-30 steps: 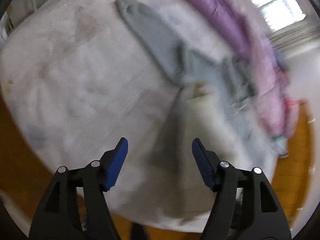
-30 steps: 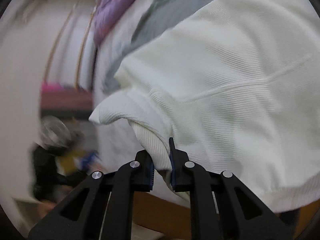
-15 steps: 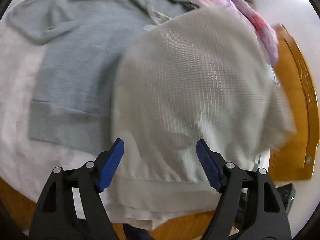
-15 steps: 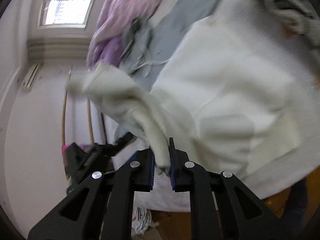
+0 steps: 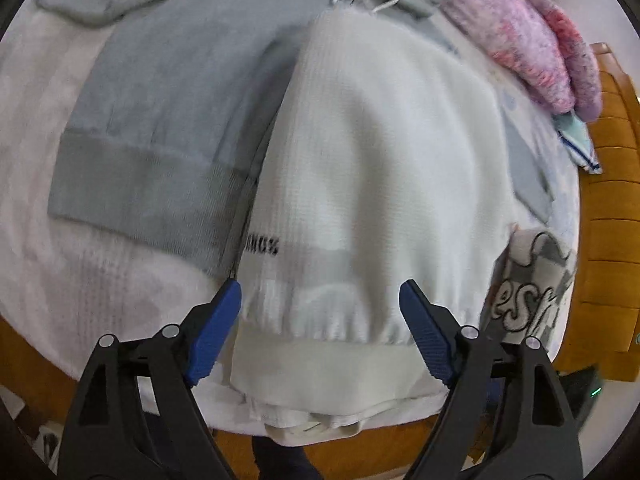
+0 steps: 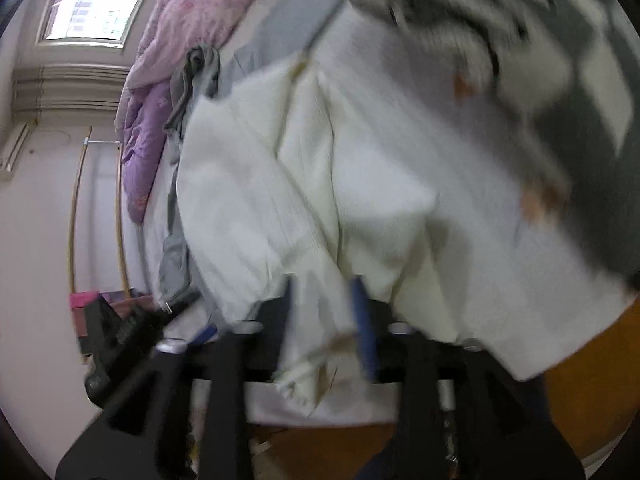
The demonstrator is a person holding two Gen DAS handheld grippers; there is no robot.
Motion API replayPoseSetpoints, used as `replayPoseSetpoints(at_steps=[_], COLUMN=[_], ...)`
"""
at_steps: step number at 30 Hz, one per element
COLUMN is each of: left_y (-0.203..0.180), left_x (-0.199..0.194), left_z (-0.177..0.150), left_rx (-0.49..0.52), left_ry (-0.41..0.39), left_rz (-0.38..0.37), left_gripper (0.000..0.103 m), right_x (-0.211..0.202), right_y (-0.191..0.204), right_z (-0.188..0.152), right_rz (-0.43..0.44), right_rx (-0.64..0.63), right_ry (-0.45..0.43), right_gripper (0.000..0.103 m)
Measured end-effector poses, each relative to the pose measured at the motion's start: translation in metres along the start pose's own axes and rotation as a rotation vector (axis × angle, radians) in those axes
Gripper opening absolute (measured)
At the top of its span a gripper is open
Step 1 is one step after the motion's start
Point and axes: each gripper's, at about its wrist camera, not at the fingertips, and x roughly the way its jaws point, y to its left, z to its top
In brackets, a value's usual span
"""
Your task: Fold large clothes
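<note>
White sweater (image 5: 380, 160) now lies flat on bed (image 5: 100, 280), half over grey sweater (image 5: 168, 120). My right claw (image 6: 324, 320) just spread, letting cloth go; left claw (image 5: 320, 300) spread above hem. Folding next.

Small black lettering sits on the white ribbed knit sweater (image 5: 384, 152), just ahead of the left claw's (image 5: 320, 292) left blue finger — too blurred to read. To that claw's right, a grey-and-white patterned garment (image 5: 532, 280) bears large outlined script — roughly "esp", the rest hidden.
</note>
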Motion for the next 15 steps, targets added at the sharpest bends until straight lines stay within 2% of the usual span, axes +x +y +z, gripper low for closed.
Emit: replayPoseSetpoints(at_steps=[3, 7, 10, 12, 15], left_y=[0.008, 0.014, 0.017, 0.02, 0.024], left_x=[0.009, 0.012, 0.013, 0.014, 0.015], left_z=[-0.01, -0.019, -0.022, -0.022, -0.022], left_rx=[-0.022, -0.042, -0.039, -0.033, -0.046], left_ry=[0.034, 0.054, 0.062, 0.07, 0.07], left_rz=[-0.003, -0.004, 0.001, 0.006, 0.002], left_gripper=[0.082, 0.082, 0.083, 0.084, 0.084], right_x=[0.019, 0.057, 0.071, 0.08, 0.094], right_y=[0.007, 0.006, 0.005, 0.014, 0.027], right_z=[0.026, 0.043, 0.045, 0.046, 0.047], right_rz=[0.02, -0.034, -0.003, 0.022, -0.01], right_rx=[-0.052, -0.068, -0.028, -0.045, -0.081], right_ry=[0.022, 0.079, 0.115, 0.124, 0.144], right_gripper=[0.056, 0.062, 0.062, 0.063, 0.066])
